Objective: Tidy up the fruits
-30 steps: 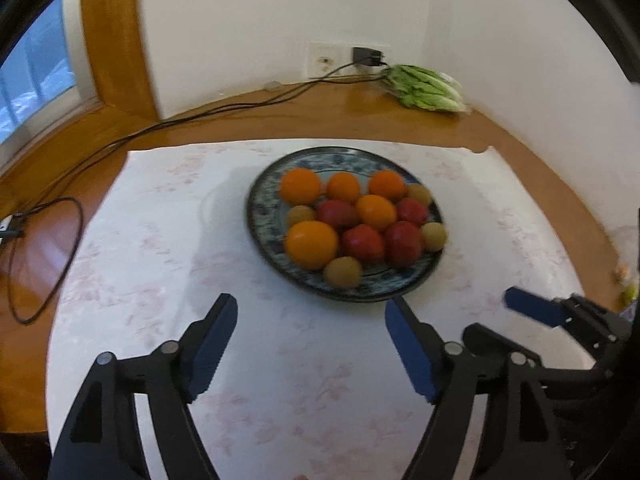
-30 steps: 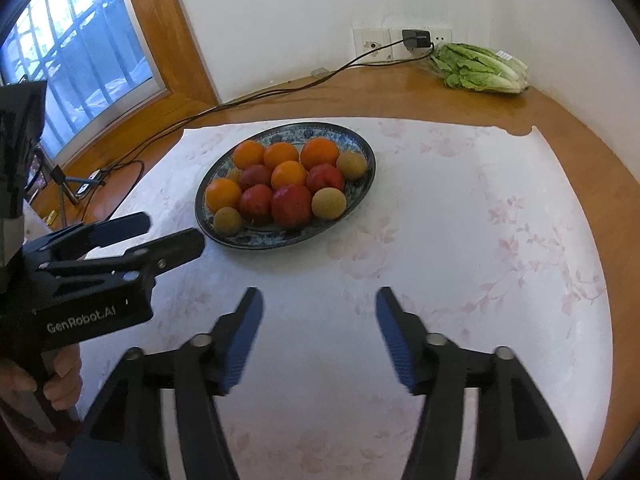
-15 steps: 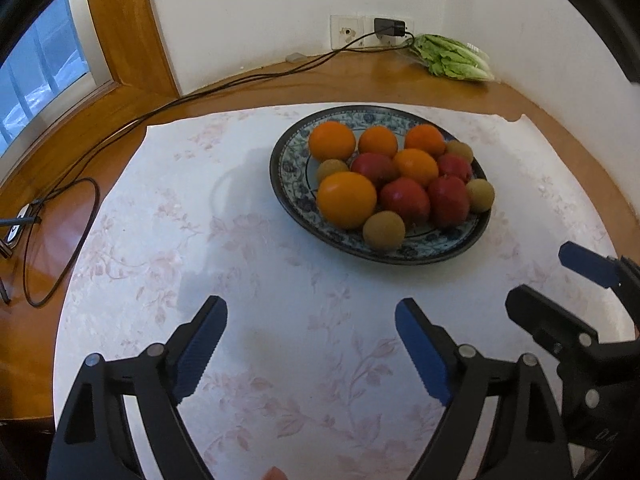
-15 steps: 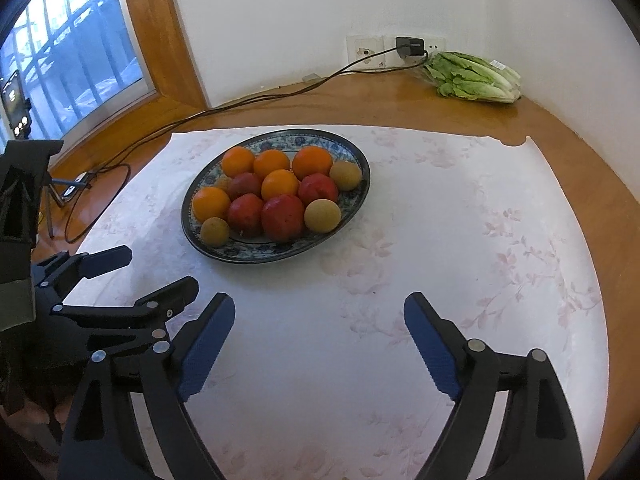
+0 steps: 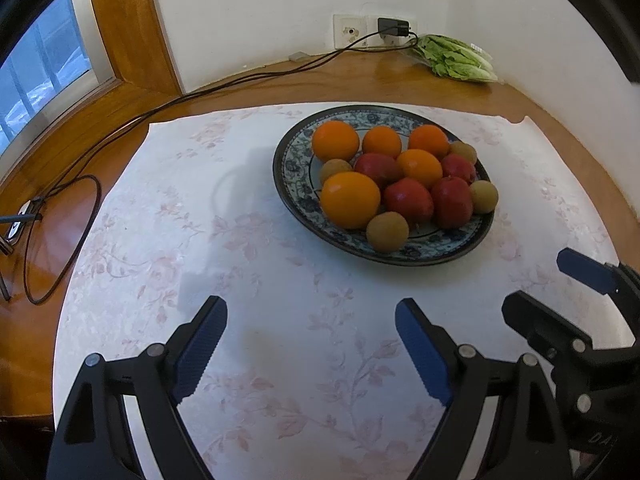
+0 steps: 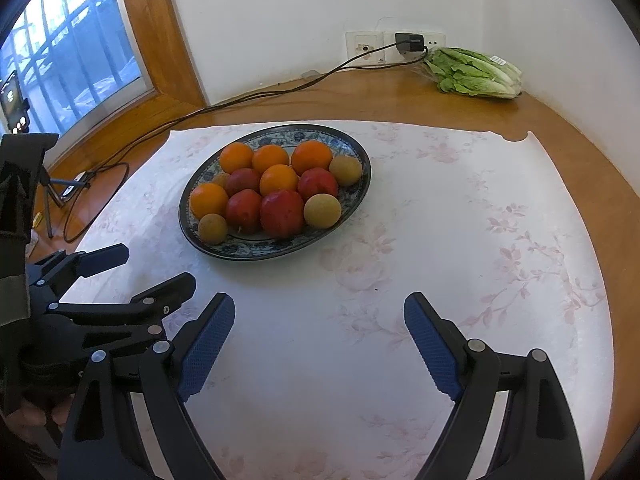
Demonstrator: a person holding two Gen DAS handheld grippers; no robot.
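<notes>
Both the left gripper (image 5: pixel 310 344) and the right gripper (image 6: pixel 318 340) gape wide and hold nothing. The plate (image 6: pixel 362 188) of fruits (image 6: pixel 280 190) sits well beyond their fingertips. The round fruits lie packed together, so a grab at one could nudge its neighbours off the rim.

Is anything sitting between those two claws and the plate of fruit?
Nothing visible. Only bare flowered cloth lies between the open left claw, the open right claw and the plate.
</notes>
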